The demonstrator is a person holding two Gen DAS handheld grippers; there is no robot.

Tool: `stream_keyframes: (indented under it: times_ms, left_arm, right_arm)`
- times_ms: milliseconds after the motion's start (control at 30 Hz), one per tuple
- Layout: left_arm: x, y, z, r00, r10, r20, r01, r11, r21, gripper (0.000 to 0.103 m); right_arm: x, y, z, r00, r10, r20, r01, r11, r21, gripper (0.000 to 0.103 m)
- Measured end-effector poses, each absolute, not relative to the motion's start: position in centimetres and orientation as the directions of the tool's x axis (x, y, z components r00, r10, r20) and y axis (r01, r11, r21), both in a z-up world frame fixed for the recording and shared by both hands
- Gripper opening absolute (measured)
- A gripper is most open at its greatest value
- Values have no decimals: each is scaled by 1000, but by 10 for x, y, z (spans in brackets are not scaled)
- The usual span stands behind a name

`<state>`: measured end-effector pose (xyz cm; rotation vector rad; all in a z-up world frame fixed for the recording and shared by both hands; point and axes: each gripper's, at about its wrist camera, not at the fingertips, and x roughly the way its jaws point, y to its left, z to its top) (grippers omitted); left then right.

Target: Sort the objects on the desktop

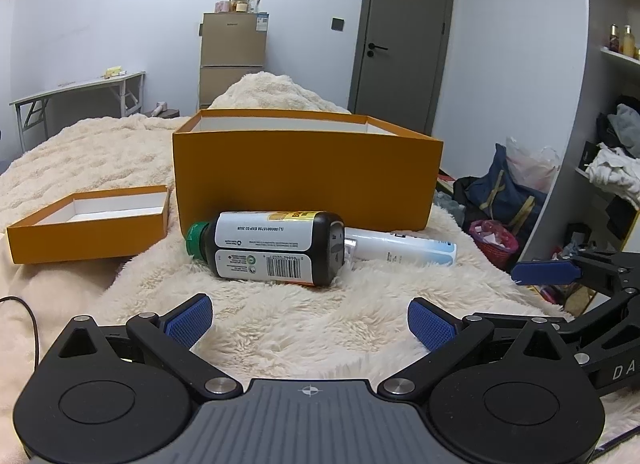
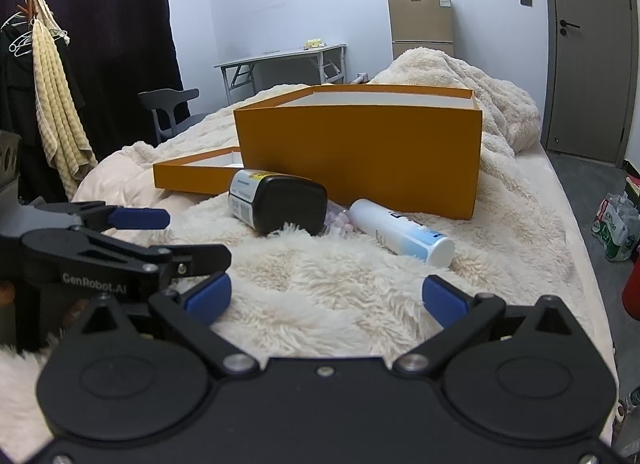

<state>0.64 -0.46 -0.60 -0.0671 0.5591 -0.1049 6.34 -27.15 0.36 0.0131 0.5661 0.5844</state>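
A dark bottle with a green cap [image 1: 272, 248] lies on its side on the fluffy blanket, in front of the big open orange box [image 1: 308, 176]. A white and blue tube [image 1: 404, 248] lies to its right, touching its base. In the right wrist view the bottle [image 2: 280, 200] and the tube [image 2: 404, 232] lie before the box [image 2: 360, 152], with a small pinkish packet [image 2: 338, 224] between them. My left gripper [image 1: 310, 324] is open and empty, short of the bottle. My right gripper [image 2: 326, 296] is open and empty, short of the tube.
A shallow orange lid [image 1: 88, 224] lies left of the box. The blanket's right edge drops to a floor with bags [image 1: 504, 188] and a red basket [image 1: 494, 240]. A towel [image 2: 56, 104] hangs at the left. A grey door [image 1: 400, 32] stands behind.
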Motion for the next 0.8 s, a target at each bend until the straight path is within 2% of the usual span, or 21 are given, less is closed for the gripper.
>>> stream_keyframes:
  times_ms: [800]
  left_arm:
    - [-1, -5, -6, 838, -123, -532, 88, 992, -90, 103]
  right_arm:
    - [63, -267, 3, 696, 508, -507, -515, 846, 141, 103]
